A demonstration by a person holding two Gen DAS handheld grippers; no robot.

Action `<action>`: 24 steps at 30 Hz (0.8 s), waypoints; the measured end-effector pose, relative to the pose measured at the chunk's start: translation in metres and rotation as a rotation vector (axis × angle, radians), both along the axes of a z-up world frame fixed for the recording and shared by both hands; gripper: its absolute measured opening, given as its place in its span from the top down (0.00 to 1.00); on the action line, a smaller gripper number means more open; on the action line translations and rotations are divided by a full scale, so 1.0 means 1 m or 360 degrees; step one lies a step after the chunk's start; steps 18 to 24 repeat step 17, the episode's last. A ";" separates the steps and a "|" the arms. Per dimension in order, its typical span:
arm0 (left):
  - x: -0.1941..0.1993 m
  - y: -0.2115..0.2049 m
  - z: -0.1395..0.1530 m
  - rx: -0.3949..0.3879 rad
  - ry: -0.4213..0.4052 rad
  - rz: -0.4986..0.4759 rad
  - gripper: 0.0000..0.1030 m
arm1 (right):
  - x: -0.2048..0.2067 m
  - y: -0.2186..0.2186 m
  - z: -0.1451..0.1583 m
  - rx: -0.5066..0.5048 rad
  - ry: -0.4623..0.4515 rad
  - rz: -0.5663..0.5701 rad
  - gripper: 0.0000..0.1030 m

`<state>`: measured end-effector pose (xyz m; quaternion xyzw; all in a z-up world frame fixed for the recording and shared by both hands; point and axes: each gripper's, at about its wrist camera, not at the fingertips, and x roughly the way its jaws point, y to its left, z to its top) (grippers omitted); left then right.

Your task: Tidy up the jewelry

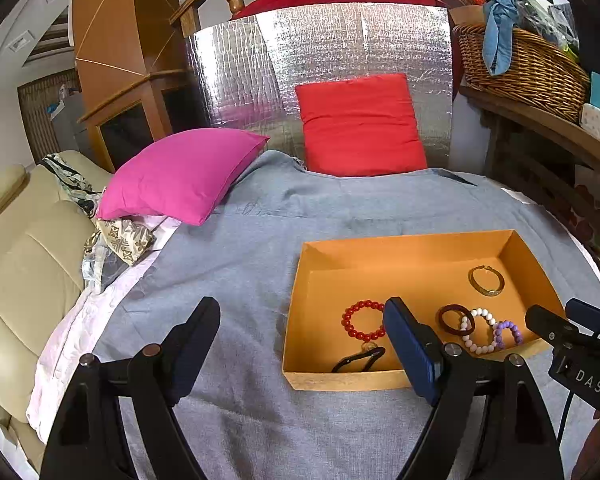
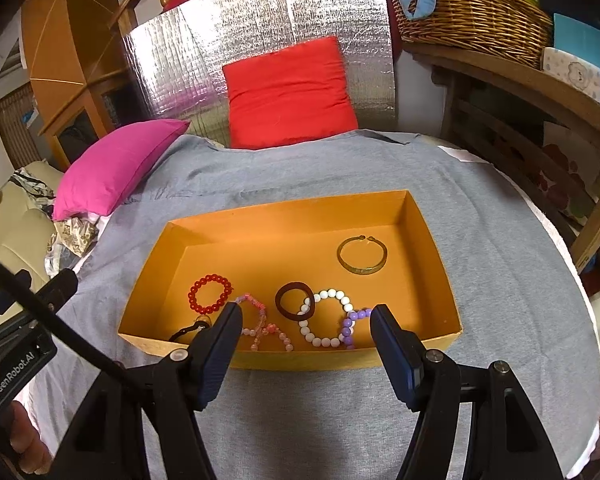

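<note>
Bracelets [image 2: 328, 318] and hair ties [image 2: 294, 298] lie in the orange box [image 2: 432, 248] just ahead of both empty, released claws: left claw [image 1: 300, 332], right claw [image 2: 306, 330].

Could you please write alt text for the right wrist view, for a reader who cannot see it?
An open orange box on a grey cloth holds a gold bangle, red bead bracelet, brown hair tie, white bead bracelet and other pieces. The right claw hangs open and empty above the box's near edge.
</note>
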<state>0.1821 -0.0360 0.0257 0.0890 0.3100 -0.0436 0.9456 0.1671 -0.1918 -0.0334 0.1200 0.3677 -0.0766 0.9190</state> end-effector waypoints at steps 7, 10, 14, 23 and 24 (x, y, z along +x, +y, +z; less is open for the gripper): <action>0.005 0.004 0.001 -0.0027 0.0013 0.0005 0.18 | 0.004 -0.001 0.000 0.0019 -0.0002 -0.0004 0.32; 0.010 0.006 -0.001 -0.0043 0.0021 -0.0005 0.18 | 0.009 -0.002 -0.002 0.0020 0.0007 -0.0005 0.32; 0.004 0.010 0.004 -0.0170 0.0007 -0.0093 0.18 | 0.013 -0.003 -0.004 0.0023 0.0017 -0.0009 0.32; -0.016 0.005 0.001 -0.0109 -0.0028 -0.0121 0.13 | 0.005 -0.006 -0.005 0.0017 -0.0010 -0.0010 0.32; -0.016 0.005 0.001 -0.0109 -0.0028 -0.0121 0.13 | 0.005 -0.006 -0.005 0.0017 -0.0010 -0.0010 0.32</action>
